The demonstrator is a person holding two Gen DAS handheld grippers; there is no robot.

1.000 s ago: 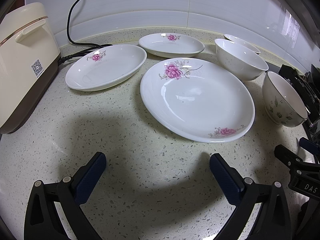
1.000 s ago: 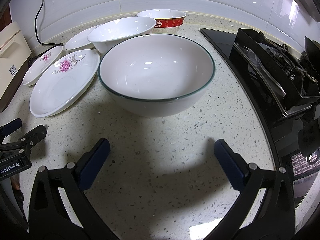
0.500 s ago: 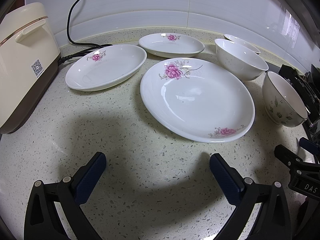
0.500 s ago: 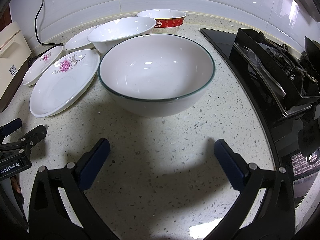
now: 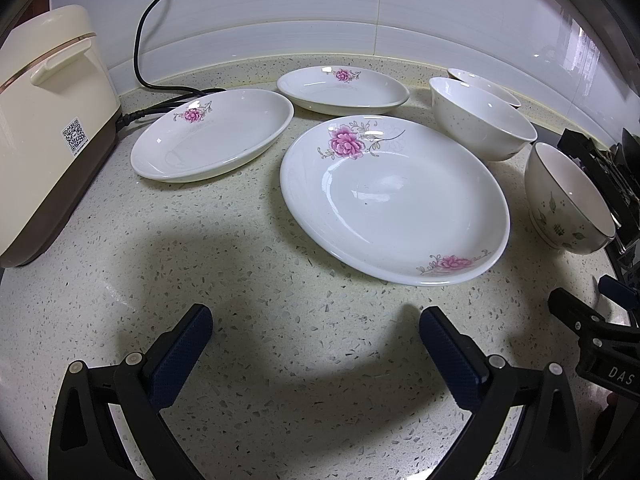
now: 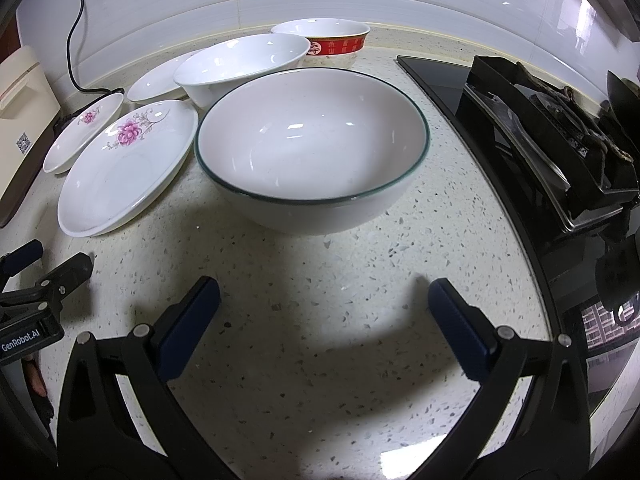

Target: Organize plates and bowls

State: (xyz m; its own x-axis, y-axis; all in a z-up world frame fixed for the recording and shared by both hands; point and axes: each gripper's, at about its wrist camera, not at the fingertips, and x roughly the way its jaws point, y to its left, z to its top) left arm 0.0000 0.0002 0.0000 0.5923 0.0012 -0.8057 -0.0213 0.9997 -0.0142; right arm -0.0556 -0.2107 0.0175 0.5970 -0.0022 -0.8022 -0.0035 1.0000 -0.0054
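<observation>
Crockery lies unstacked; left gripper (image 5: 316,330) faces the big plate (image 5: 394,200), right gripper (image 6: 324,302) the bowl (image 6: 312,148), both wide, empty, ready to start.

left gripper (image 5: 316,334) spread wide, right gripper (image 6: 324,306) likewise

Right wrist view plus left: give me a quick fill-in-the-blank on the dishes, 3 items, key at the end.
1. The big bowl in front of the right gripper has a ____ rim line.
2. The rearmost bowl carries a ____ band.
3. The large plate ahead of the left gripper shows ____ pink flowers.

Missing words: green; red; two
</observation>
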